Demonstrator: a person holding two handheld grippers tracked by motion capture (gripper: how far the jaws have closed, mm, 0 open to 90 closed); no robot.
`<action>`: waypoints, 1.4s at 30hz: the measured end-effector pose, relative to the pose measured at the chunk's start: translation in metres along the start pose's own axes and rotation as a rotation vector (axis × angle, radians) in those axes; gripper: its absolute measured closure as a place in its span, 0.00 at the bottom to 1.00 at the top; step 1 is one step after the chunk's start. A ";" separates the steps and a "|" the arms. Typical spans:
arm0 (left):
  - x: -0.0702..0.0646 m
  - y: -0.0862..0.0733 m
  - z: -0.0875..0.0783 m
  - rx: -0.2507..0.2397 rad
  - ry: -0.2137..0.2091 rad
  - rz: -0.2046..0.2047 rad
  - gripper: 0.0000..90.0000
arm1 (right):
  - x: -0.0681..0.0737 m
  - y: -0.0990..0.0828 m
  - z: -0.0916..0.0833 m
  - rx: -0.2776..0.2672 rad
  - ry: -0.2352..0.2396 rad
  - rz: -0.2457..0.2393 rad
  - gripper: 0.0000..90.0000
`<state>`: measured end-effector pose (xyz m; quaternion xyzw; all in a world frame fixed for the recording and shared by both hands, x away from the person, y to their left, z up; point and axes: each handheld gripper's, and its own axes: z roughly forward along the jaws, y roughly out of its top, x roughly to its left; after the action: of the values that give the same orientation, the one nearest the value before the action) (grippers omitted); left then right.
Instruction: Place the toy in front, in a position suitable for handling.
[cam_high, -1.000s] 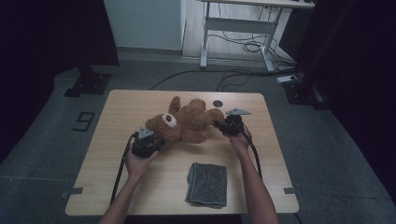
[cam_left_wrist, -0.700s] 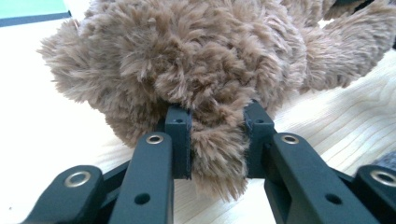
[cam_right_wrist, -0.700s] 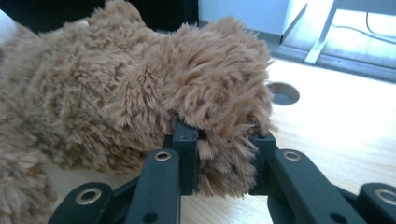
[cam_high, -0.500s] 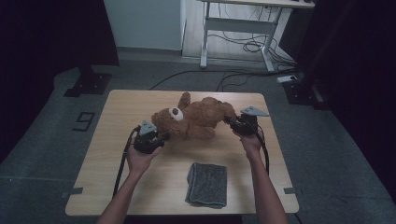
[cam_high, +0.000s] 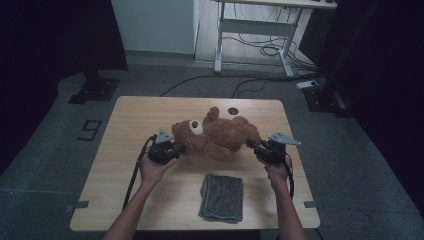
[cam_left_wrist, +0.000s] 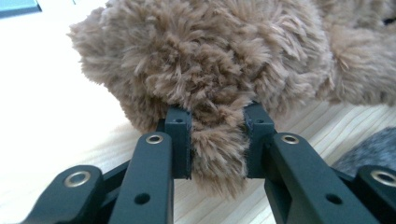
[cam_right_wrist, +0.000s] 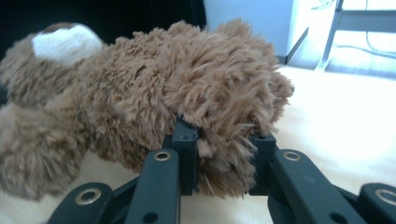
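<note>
Right gripper (cam_high: 254, 145) now sits further right, stretching the teddy bear (cam_high: 220, 136); both jaws clamp fur, I pull evenly.

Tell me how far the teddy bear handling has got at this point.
Done: both grips are made. The left gripper is clamped on fur at the head end of the teddy bear, the right gripper on the other end. In hand: holding it stretched between them over the table. The folded grey cloth lies untouched.
</note>
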<state>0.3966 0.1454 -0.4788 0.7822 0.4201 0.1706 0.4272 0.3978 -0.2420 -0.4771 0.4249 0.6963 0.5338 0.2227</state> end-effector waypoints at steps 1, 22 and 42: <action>0.002 -0.002 0.003 0.014 0.003 -0.003 0.77 | 0.001 -0.005 0.000 0.011 0.002 -0.001 0.80; 0.016 -0.024 0.012 0.081 -0.001 -0.035 0.62 | 0.006 -0.054 0.005 0.065 0.070 0.064 0.77; -0.009 -0.057 -0.022 0.041 -0.069 -0.045 0.28 | 0.011 -0.070 -0.003 0.062 0.091 0.064 0.74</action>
<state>0.3488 0.1657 -0.5116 0.7866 0.4261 0.1253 0.4290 0.3650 -0.2388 -0.5398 0.4289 0.7079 0.5378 0.1602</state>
